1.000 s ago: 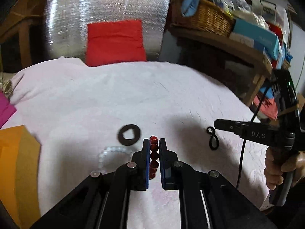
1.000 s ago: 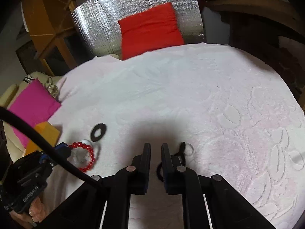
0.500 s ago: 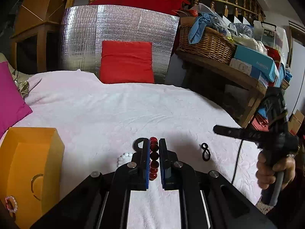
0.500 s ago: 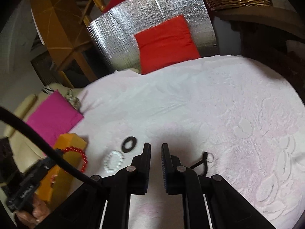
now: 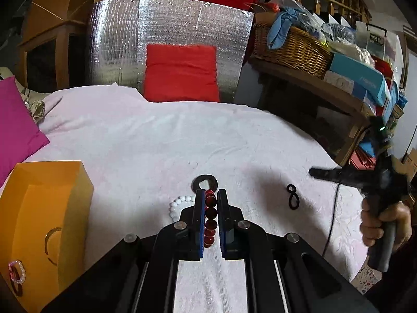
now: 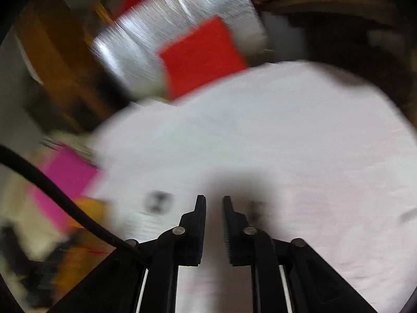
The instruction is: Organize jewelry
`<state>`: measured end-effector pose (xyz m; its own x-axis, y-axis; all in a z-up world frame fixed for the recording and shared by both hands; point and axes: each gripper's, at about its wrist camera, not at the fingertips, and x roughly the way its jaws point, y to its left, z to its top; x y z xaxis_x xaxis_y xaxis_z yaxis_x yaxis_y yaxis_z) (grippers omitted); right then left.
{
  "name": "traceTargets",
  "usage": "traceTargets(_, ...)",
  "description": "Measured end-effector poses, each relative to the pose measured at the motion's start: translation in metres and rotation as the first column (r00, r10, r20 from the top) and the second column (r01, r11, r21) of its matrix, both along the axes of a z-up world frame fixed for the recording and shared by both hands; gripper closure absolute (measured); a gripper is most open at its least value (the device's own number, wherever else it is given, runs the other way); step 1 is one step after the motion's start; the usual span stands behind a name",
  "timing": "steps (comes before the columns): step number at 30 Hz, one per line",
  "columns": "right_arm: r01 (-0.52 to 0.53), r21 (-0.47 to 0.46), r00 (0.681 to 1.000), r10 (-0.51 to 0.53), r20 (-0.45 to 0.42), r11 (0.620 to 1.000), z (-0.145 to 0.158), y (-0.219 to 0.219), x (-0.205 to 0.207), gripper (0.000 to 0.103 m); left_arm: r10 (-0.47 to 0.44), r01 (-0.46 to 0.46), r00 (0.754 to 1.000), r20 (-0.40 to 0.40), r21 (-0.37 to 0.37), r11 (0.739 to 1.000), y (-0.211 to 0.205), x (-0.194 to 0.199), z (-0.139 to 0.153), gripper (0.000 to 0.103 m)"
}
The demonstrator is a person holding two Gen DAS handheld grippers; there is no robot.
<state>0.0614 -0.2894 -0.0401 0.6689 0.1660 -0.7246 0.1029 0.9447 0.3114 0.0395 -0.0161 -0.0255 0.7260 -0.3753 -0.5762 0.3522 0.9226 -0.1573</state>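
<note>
My left gripper (image 5: 210,195) is shut on a red bead bracelet (image 5: 210,215) and holds it above the white bedspread (image 5: 161,140). An orange box (image 5: 47,208) stands at the left with a pink bead bracelet (image 5: 17,272) and a bangle inside. A white bead bracelet (image 5: 178,204), a black ring (image 5: 204,182) and a black figure-eight loop (image 5: 293,197) lie on the spread ahead. My right gripper (image 6: 213,200) is nearly shut and empty; its view is motion-blurred. It also shows at the right of the left wrist view (image 5: 316,172).
A pink cushion (image 5: 13,127) lies at the left, a red cushion (image 5: 181,73) against a silver foil panel (image 5: 166,34) at the back. A wooden shelf with a wicker basket (image 5: 292,49) and boxes stands at the right.
My left gripper has lifted and pulled back with the red bracelet, bringing the orange box further into view. My right gripper has swung quickly, blurring its view.
</note>
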Motion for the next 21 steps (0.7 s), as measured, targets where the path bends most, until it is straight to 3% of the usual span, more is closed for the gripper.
traceTargets(1, 0.011, -0.04, 1.0, -0.012, -0.026, 0.999, -0.006, 0.002, 0.003, 0.086, -0.003, 0.003, 1.0, 0.0, -0.001, 1.0, -0.001, 0.0, 0.0, 0.094)
traceTargets(2, 0.019, -0.071, 0.998, -0.023, -0.065, 0.997, -0.015, 0.003, 0.007, 0.077, -0.008, 0.008, 1.0, -0.002, -0.003, 1.0, -0.002, 0.0, 0.0, 0.094)
traceTargets(5, 0.028, -0.068, 0.988, -0.038, -0.15, 0.997, -0.038, 0.009, 0.017, 0.039, -0.015, 0.015, 1.0, -0.001, 0.009, 1.0, -0.007, -0.001, -0.001, 0.094)
traceTargets(10, 0.015, -0.134, 0.982, -0.04, -0.182, 0.991, -0.061, 0.027, 0.034, 0.038, -0.013, 0.014, 1.0, -0.021, 0.025, 1.0, -0.01, 0.004, -0.006, 0.094)
traceTargets(11, -0.001, -0.195, 0.982, -0.036, -0.186, 0.981, -0.066, 0.035, 0.037, 0.044, -0.009, 0.009, 1.0, -0.023, 0.023, 1.0, -0.009, 0.005, -0.006, 0.094)
traceTargets(13, -0.031, -0.292, 0.987, -0.016, -0.158, 0.956, -0.064, 0.049, 0.039, 0.068, 0.005, -0.004, 1.0, -0.022, 0.012, 1.0, -0.003, 0.007, -0.004, 0.094)
traceTargets(14, -0.05, -0.295, 0.988, 0.004, -0.156, 0.954, -0.063, 0.052, 0.039, 0.088, 0.012, -0.012, 1.0, -0.019, 0.004, 1.0, 0.001, 0.007, -0.003, 0.094)
traceTargets(16, -0.055, -0.287, 0.99, 0.016, -0.139, 0.956, -0.056, 0.055, 0.035, 0.093, 0.028, -0.028, 1.0, -0.01, -0.008, 1.0, 0.008, 0.006, 0.0, 0.094)
traceTargets(21, -0.087, -0.13, 0.993, 0.075, -0.089, 0.988, -0.041, 0.042, 0.021, 0.094, 0.05, -0.049, 0.999, 0.01, -0.03, 0.998, 0.021, 0.001, 0.007, 0.094)
